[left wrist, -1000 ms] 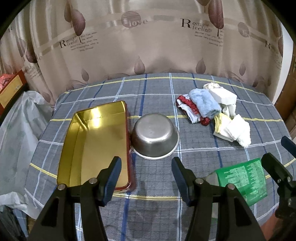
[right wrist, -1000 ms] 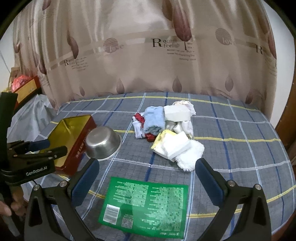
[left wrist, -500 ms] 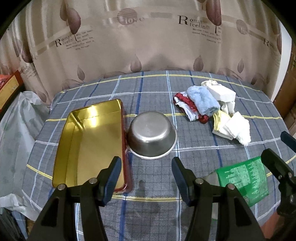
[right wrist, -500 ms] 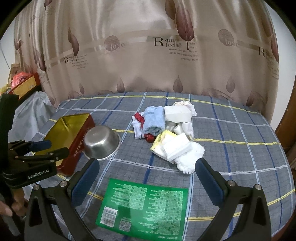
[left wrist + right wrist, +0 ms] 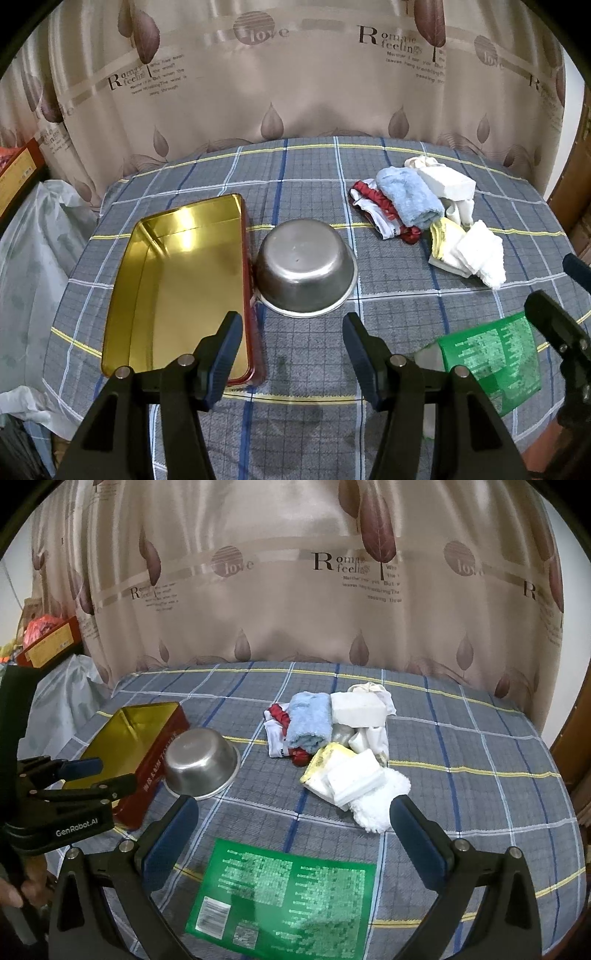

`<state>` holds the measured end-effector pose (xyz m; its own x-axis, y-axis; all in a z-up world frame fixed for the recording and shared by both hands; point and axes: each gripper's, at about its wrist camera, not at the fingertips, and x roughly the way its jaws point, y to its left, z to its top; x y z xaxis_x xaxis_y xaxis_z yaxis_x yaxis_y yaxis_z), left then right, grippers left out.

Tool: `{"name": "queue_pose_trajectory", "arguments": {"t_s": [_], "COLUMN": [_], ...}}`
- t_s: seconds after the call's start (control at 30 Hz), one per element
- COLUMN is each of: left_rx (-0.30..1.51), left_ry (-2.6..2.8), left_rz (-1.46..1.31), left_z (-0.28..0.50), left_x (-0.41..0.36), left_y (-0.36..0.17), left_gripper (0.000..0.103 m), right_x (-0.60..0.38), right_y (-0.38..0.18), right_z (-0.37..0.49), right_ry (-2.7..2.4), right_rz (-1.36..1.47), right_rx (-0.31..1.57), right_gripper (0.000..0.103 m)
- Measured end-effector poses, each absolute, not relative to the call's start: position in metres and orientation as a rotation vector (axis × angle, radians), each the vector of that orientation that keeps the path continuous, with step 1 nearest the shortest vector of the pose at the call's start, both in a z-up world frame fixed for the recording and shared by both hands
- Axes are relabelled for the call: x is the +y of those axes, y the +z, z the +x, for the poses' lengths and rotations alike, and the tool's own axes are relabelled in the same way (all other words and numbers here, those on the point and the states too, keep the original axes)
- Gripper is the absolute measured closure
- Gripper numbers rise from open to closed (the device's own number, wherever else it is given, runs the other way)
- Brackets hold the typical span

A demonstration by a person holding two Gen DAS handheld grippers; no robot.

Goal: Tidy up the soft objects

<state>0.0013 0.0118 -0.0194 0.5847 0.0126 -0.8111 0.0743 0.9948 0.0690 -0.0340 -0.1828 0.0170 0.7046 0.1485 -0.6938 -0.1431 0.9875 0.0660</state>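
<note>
A heap of soft cloths lies on the plaid table: a light blue towel (image 5: 410, 197) (image 5: 309, 720), a red and white garment (image 5: 376, 214) (image 5: 279, 731), a white sponge block (image 5: 448, 182) (image 5: 356, 709) and folded white and yellow cloths (image 5: 465, 249) (image 5: 345, 775). A gold tin tray (image 5: 173, 280) (image 5: 125, 734) with red sides lies at the left. An upturned steel bowl (image 5: 304, 267) (image 5: 201, 762) rests beside it. My left gripper (image 5: 291, 354) (image 5: 96, 771) hangs open, empty, near the bowl. My right gripper (image 5: 293, 832) (image 5: 561, 291) stands open over a green packet (image 5: 280, 890) (image 5: 491, 354).
A leaf-print curtain (image 5: 295, 590) hangs behind the table. White plastic bags (image 5: 26, 258) and a red box (image 5: 51, 638) sit off the left edge. A wooden frame (image 5: 576, 746) stands at the right. A hand (image 5: 14, 886) holds the left gripper's handle.
Both grippers have drawn back and risen slightly, so the table contents sit a little farther away. Nothing on the table has moved and both stay open.
</note>
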Motion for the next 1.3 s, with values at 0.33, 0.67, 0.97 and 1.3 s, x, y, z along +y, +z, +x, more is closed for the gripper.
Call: {"name": "queue_pose_trajectory", "arguments": {"t_s": [0.33, 0.67, 0.97, 1.3], "left_rx": [0.951, 0.958, 0.961, 0.971], "left_ry": [-0.042, -0.042, -0.047, -0.049], "left_rz": [0.114, 0.125, 0.132, 0.149], "left_z": [0.004, 0.004, 0.007, 0.011], "left_x": [0.004, 0.0, -0.002, -0.008], "left_y": [-0.025, -0.028, -0.029, -0.035], "left_gripper": [0.045, 0.045, 0.045, 0.045], "right_x": [-0.198, -0.193, -0.196, -0.21], "right_y": [0.017, 0.012, 0.01, 0.003], "right_z": [-0.03, -0.028, -0.026, -0.017], "right_ry": [0.141, 0.158, 0.151, 0.122], "right_rz": [0.031, 0.021, 0.018, -0.03], "right_rx": [0.777, 0.785, 0.787, 0.823], "right_gripper": [0.0, 0.0, 0.0, 0.0]}}
